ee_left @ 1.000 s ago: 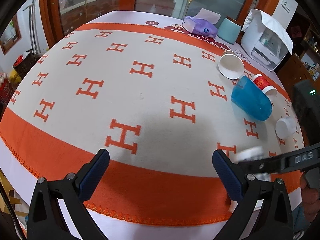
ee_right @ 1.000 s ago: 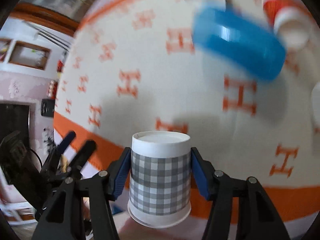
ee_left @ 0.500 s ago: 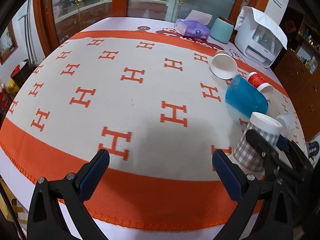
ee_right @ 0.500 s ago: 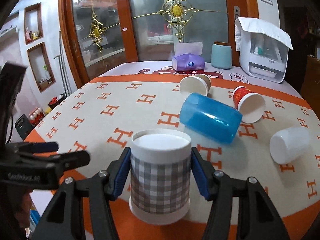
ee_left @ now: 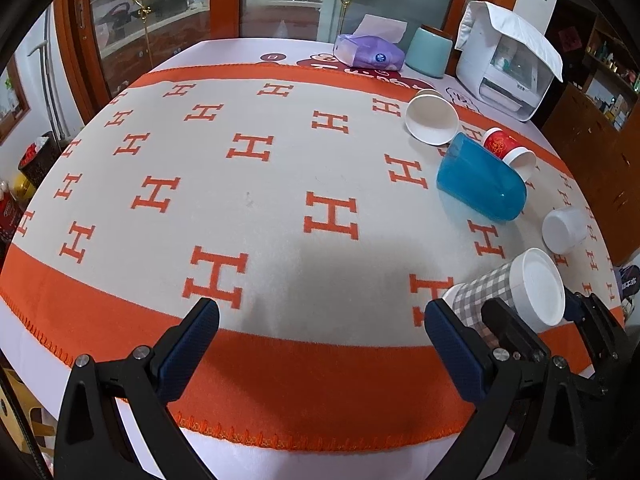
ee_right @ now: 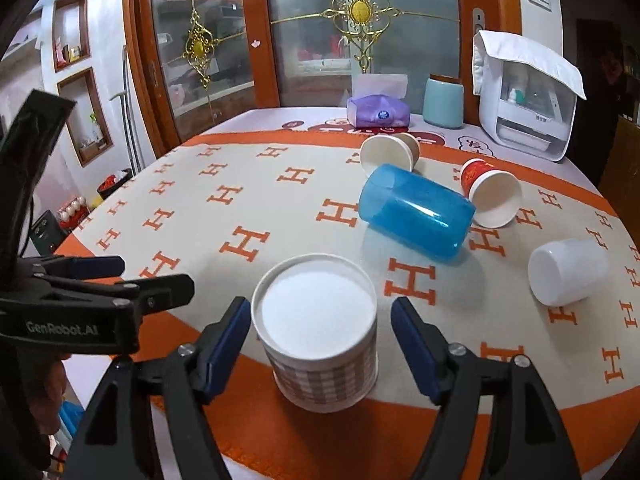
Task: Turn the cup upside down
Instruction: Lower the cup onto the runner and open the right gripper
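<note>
The right gripper [ee_right: 318, 328] was released, its blue pads [ee_right: 228, 336] apart on both sides of the cup [ee_right: 320, 332] without touching it. The cup was paper, with a grey check pattern and white rims, and it stood upside down on the orange border of the cloth [ee_right: 248, 184], its flat white bottom facing up. It stood between the two fingers, near their tips. The left gripper [ee_left: 318, 350] was also wide open and held nothing, with the cup [ee_left: 508, 292] just beside its right finger. In that view the right gripper's fingers hid the cup's lower part.
</note>
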A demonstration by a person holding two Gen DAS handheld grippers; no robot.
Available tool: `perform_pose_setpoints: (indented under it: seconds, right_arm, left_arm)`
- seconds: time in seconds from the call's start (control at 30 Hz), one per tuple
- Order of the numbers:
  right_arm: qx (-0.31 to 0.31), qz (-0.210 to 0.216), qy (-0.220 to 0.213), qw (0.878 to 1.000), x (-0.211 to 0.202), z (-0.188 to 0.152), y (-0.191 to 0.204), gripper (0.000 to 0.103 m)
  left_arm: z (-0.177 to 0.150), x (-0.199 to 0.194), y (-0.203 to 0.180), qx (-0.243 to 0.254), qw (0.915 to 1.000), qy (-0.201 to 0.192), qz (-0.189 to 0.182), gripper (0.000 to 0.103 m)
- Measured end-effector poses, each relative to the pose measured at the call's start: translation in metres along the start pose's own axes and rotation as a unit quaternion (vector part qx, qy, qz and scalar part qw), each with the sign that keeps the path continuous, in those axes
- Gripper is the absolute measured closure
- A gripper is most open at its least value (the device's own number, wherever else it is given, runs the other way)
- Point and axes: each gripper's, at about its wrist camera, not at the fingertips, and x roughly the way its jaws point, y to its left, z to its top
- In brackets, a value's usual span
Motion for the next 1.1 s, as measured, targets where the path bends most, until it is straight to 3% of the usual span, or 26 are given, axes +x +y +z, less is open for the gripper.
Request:
perform_pose_setpoints:
  seconds: [0.47, 0.77, 1.1]
  right_arm:
    - [0.057, 0.019, 0.032, 0.998, -0.034, 0.002, -0.013, 0.03]
    - [0.1, 0.013, 0.069, 0.992, -0.076, 0.026, -0.028, 0.03]
    - [0.12, -0.008, 0.049, 0.991, -0.121, 0.065, -0.039, 0.03]
  left_arm:
    - [-0.004, -0.017, -0.012, 0.01, 0.9999, 0.007, 0.005, 0.001]
    - [0.005, -0.052, -0.034, 0.023, 0.9996, 0.015, 0.004, 0.001]
    - [0.024, -0.101, -0.07, 0.058, 0.9982, -0.004, 0.013, 0.001]
